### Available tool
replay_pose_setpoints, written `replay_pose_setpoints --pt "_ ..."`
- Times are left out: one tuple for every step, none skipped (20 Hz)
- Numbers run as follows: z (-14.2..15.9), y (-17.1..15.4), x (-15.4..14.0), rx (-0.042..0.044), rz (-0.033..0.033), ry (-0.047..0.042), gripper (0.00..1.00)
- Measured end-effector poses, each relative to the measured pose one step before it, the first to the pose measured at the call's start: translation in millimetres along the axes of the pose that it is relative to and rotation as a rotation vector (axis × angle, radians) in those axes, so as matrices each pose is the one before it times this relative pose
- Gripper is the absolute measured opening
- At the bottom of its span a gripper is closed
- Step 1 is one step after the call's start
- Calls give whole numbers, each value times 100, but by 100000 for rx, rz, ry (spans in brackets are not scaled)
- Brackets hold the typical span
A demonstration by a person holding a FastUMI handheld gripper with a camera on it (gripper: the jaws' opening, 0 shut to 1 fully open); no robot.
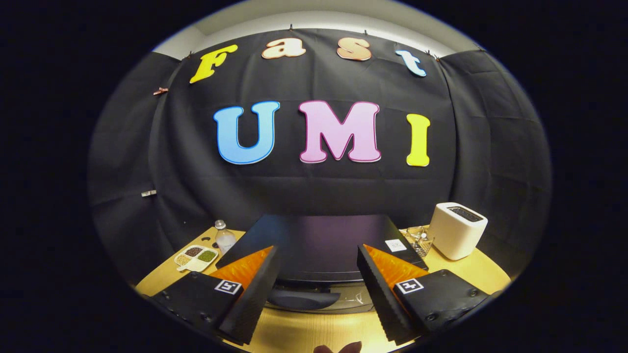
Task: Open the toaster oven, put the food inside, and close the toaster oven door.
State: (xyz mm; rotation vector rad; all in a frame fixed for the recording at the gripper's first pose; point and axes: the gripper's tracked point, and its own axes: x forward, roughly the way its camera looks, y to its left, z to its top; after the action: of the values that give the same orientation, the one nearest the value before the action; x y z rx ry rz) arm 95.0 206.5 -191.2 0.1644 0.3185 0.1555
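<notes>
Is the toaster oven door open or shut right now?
Cannot tell: the toaster oven shows only its dark top beyond the open fingers; its front is barely visible.

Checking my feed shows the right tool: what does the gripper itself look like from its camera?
The gripper has two wedge-shaped fingers tapering forward, with ridged, sawtooth inner faces. Each sits on a blocky mount fastened with small screws, and each carries a square black-and-white tag on top. The fingers stand apart, open, just short of the toaster oven.
</notes>
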Motion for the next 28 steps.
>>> replay_pose_setpoints --pt "-938 31 486 187 141 2634 97" --pt "-834 185 349 946 42 2509 98" --pt "-732 355 257 1504 262 2257 98" --pt "-683 355 229 1162 154 1772 98" --pt "-630 340 215 426 -43 1778 97" --pt "-799 377 401 -367 -582 2176 97" --pt "-1208 -432 202 -1797 -4231 3414 97" --pt "-447 291 -343 -963 -2337 -320 97" --pt "543 196 522 66 -699 -3032 99" --pt "-198 63 -382 -1232 -780 -182 98" --pt "105 7 -191 -666 -520 -2163 99" --pt "-527 1 -179 311 182 935 99" --pt "-58 -82 -341 44 530 166 99" --pt "-352 -48 -371 -49 555 806 99" --pt "-192 -12 -464 15 412 -75 99" --pt "-372 -11 -652 581 117 535 99" --pt "-343 -52 -518 273 15 157 99" --pt "-375 -6 -429 375 -53 730 99" --pt "-296 1 -399 325 21 362 99" --pt "-332 -19 -397 127 344 623 99" --pt "-345 -4 -413 27 515 585 99" --pt "-417 -18 -373 287 465 1001 99" --pt "-353 -18 -381 459 50 367 99" --pt "-462 -65 -396 246 -125 1011 99" --pt "-423 -57 -389 155 -162 635 99" --pt "-530 41 -330 138 -79 1114 99" --pt "-412 -36 -246 258 -71 985 99" --pt "-717 -16 -417 -81 -117 1691 99"
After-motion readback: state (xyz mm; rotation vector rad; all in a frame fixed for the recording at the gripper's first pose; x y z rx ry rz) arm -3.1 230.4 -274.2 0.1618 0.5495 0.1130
